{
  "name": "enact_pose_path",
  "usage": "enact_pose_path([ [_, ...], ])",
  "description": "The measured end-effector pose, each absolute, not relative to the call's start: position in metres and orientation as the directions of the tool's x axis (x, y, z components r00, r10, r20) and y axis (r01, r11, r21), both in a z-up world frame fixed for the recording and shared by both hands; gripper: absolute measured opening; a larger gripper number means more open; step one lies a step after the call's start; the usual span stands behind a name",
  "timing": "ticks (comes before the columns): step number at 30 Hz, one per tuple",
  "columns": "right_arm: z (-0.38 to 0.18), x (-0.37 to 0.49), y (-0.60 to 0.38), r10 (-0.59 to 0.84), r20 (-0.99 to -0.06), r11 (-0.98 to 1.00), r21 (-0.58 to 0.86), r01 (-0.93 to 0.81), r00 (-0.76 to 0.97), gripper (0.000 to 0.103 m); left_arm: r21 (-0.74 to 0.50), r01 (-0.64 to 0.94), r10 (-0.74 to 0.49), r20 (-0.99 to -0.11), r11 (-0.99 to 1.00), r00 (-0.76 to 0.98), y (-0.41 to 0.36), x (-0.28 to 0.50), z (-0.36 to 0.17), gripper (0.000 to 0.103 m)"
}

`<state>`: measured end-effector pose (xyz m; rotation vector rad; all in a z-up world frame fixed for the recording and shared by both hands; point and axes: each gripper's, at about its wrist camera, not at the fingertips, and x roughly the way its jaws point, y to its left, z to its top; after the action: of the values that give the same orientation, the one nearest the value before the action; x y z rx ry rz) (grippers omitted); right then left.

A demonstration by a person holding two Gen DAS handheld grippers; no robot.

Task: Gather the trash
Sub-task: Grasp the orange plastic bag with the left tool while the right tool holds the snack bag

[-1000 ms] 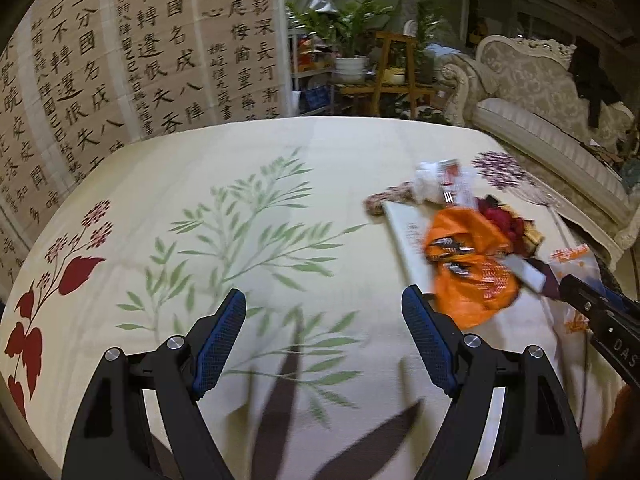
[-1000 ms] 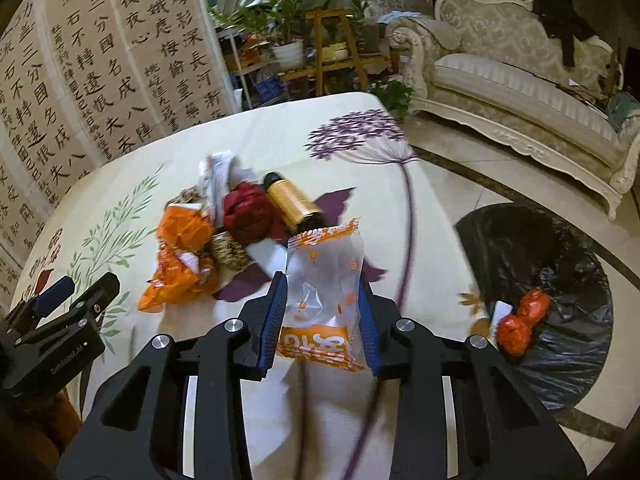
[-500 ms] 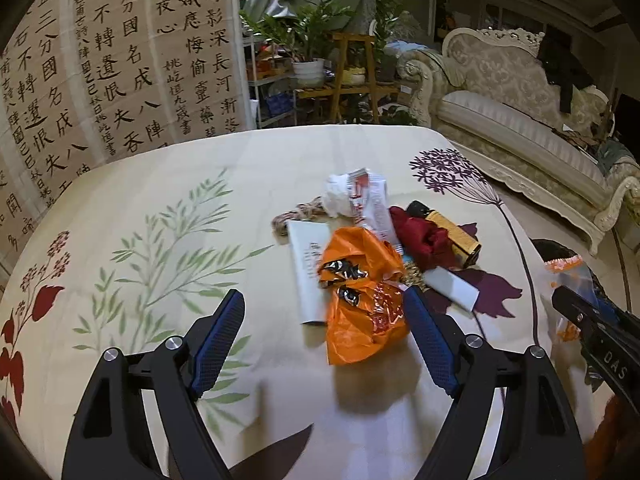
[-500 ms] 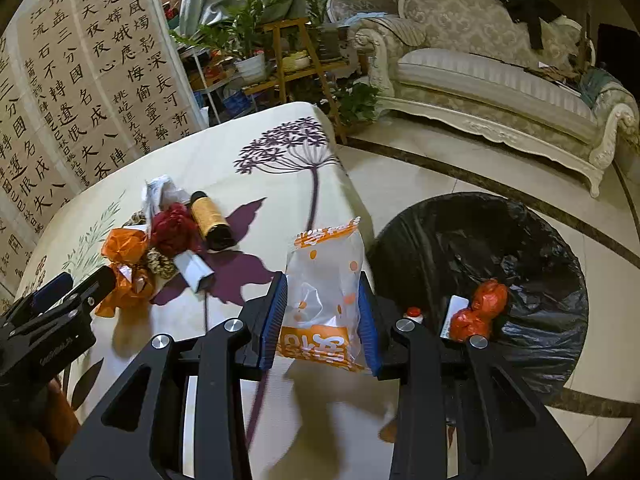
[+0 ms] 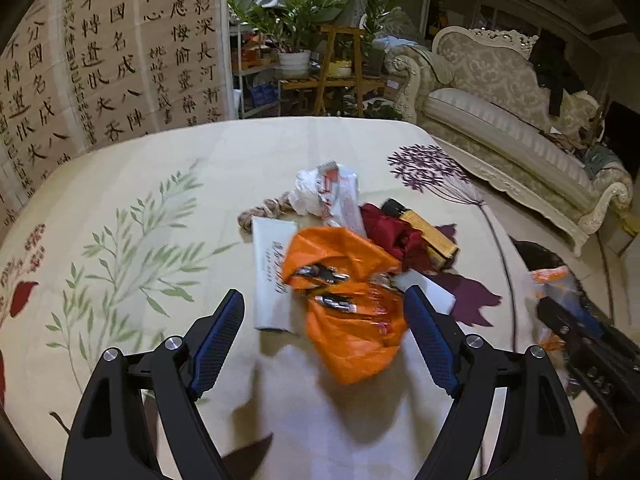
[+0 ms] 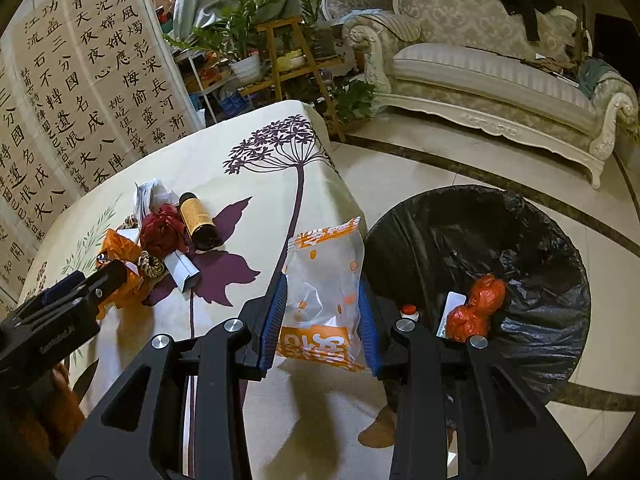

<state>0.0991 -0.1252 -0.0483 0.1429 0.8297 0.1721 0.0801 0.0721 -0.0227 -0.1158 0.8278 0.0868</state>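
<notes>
My right gripper (image 6: 322,308) is shut on a clear snack bag with orange print (image 6: 326,280) and holds it above the table's right edge, beside the black-lined trash bin (image 6: 520,240). My left gripper (image 5: 324,332) is open, its jaws on either side of a crumpled orange wrapper (image 5: 348,292) in the trash pile. The pile also holds a white paper (image 5: 272,276), a white wrapper (image 5: 328,192), a dark red crumpled piece (image 5: 396,232), a brown bottle (image 6: 198,220) and a bit of rope (image 5: 260,210).
The table has a cream cloth with leaf and flower prints (image 5: 140,240). The bin holds red wrappers (image 6: 476,304) and a small bottle (image 6: 410,312). A sofa (image 6: 500,68) stands behind, a calligraphy screen (image 5: 100,60) on the left, plants on a wooden stand (image 5: 336,60).
My left gripper has swung right and closer to the pile, now straddling the orange wrapper. My right gripper has carried the snack bag right, from over the table towards the bin.
</notes>
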Motion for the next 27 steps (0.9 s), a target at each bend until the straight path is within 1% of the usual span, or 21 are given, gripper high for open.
enact_pose_path([
  [2, -0.048, 0.099, -0.125, 0.207, -0.721, 0.977, 0.193, -0.096, 0.662, 0.033, -0.066, -0.118, 0.032, -0.734, 0.991, 0.679, 0.069, 0.079, -0.023, 0.081],
  [6, -0.049, 0.099, -0.123, 0.207, -0.722, 0.977, 0.191, -0.098, 0.66, 0.033, -0.038, -0.118, 0.051, -0.744, 0.992, 0.666, 0.067, 0.081, -0.029, 0.082],
  [10, -0.05, 0.1, -0.123, 0.207, -0.723, 0.977, 0.192, -0.097, 0.659, 0.033, -0.041, -0.138, 0.061, -0.749, 0.99, 0.66, 0.073, 0.082, -0.031, 0.081],
  [12, -0.051, 0.1, -0.123, 0.207, -0.724, 0.977, 0.191, -0.097, 0.658, 0.033, -0.039, -0.142, 0.067, -0.744, 0.989, 0.665, 0.075, 0.082, -0.031, 0.075],
  [14, -0.052, 0.099, -0.122, 0.206, -0.725, 0.977, 0.189, -0.097, 0.657, 0.033, -0.035, -0.132, 0.062, -0.746, 0.991, 0.663, 0.075, 0.082, -0.032, 0.056],
  [15, -0.052, 0.099, -0.122, 0.206, -0.725, 0.977, 0.188, -0.098, 0.657, 0.033, -0.039, -0.127, 0.055, -0.748, 0.991, 0.661, 0.076, 0.082, -0.032, 0.051],
  [16, -0.052, 0.099, -0.122, 0.205, -0.725, 0.977, 0.188, -0.098, 0.657, 0.033, -0.052, -0.111, 0.035, -0.748, 0.992, 0.663, 0.076, 0.081, -0.032, 0.043],
  [20, -0.053, 0.099, -0.121, 0.204, -0.726, 0.977, 0.187, -0.097, 0.657, 0.033, -0.071, -0.095, 0.012, -0.738, 0.993, 0.675, 0.077, 0.077, -0.032, 0.034],
  [27, -0.052, 0.098, -0.122, 0.2, -0.722, 0.979, 0.18, -0.099, 0.663, 0.033, -0.092, -0.078, -0.012, -0.717, 0.993, 0.696, 0.081, 0.063, -0.026, 0.026],
])
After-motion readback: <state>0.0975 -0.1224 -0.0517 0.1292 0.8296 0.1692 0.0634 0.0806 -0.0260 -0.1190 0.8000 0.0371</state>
